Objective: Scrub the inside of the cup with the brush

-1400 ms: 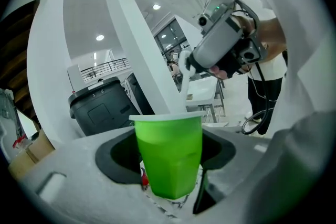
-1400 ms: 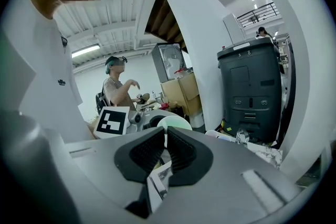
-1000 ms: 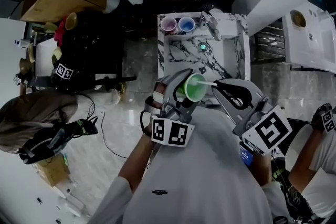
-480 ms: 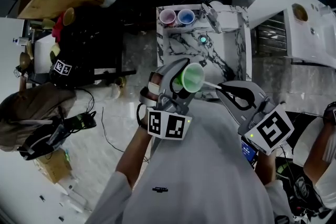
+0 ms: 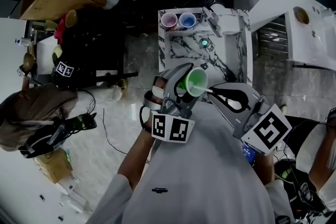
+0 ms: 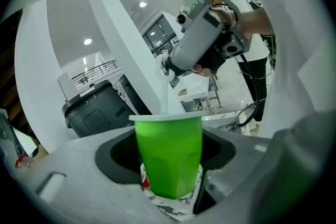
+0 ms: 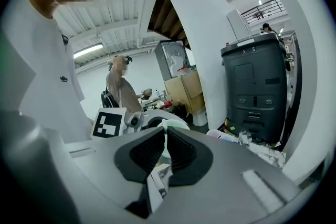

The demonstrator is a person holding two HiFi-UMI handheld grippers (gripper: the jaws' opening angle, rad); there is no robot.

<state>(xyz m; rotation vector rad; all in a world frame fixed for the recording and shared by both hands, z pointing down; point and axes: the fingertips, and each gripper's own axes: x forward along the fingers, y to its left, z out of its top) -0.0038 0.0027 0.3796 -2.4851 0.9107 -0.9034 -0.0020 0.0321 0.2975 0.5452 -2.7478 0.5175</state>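
Between the jaws of my left gripper (image 5: 186,89) the green cup (image 6: 169,157) sits clamped; just beside it my right gripper (image 7: 164,150) pinches the brush (image 5: 211,90), which dips into the cup.

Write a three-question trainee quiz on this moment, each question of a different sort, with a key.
1. Multiple choice: the green cup sits between the jaws of A. the left gripper B. the right gripper C. neither.
2. True or false: the right gripper's jaws stand wide apart with nothing between them.
3. Fill in: on the marble counter, beside the pink cup, stands a ____ cup.
Key: 1 A. 2 False: they are shut on the brush. 3 blue cup.
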